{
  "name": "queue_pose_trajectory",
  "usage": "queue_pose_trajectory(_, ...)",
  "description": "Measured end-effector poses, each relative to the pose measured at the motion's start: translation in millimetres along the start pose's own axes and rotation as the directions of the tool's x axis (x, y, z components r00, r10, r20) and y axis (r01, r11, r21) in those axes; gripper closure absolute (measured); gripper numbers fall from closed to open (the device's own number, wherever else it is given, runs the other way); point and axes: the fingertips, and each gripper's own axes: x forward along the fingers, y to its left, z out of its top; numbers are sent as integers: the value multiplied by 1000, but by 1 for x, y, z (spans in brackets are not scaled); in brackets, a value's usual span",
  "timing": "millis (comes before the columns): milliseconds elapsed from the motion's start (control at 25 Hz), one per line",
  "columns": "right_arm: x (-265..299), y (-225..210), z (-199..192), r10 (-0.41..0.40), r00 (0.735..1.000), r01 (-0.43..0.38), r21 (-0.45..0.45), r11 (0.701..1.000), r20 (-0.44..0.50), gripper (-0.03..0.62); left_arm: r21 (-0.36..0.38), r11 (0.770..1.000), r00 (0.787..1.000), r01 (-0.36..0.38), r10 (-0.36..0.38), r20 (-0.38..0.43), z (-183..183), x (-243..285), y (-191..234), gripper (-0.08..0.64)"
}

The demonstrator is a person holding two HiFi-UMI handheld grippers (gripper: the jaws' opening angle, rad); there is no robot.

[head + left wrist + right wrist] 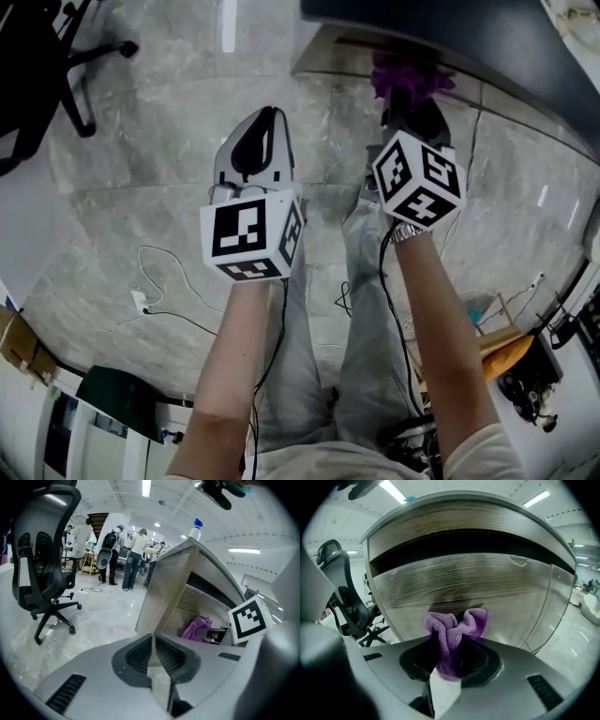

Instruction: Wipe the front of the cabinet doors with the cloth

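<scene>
Looking straight down, the biggest thing is the grey marble floor (141,141), with a wide open stretch off to the left of the cabinet (464,588). The cabinet has a wood-grain door front (487,602) with a dark gap running along above it, under the top slab. In the left gripper view its near corner edge (161,602) stands upright just ahead of that gripper. A black office chair (42,564) sits well apart from the cabinet on the left, so there's plenty of room that side. A loose white cable (159,281) lies on the floor near the person's feet.

The left gripper (152,656) hangs out over bare floor beside the cabinet corner, jaws pressed together with nothing between them. The right gripper (450,663) faces the door front squarely, jaws clamped on the purple cloth (454,630). The cloth bunches out past the jaw tips right up at the door, though I can't tell whether it really touches. A small spray bottle (195,529) stands on the cabinet top by the corner.
</scene>
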Motion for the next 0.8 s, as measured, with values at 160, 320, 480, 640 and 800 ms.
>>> queue_pose_trajectory(160, 9, 46, -11, 42, 999, -42, -10, 999, -15, 472, -11, 1000, 1000, -20, 19, -12, -10, -13, 32, 529)
queue_pose_trajectory(320, 16, 87, -21, 99, 995, -99, -7, 995, -30, 472, -32, 998, 998, -61, 61, -10, -18, -29, 62, 529)
queue_pose_trajectory(480, 19, 110, -25, 139, 990, -139, -4, 990, -40, 472, -49, 994, 995, -102, 102, -5, -23, -39, 80, 529)
queue_pose_trajectory(640, 16, 122, -24, 193, 981, -193, -2, 981, -30, 472, -57, 991, 992, -123, 123, 2, -26, -43, 79, 529)
queue_pose_trajectory(800, 1, 137, -21, 335, 942, -335, -48, 941, 3, 472, -49, 992, 993, -118, 118, -4, -35, -38, 57, 529)
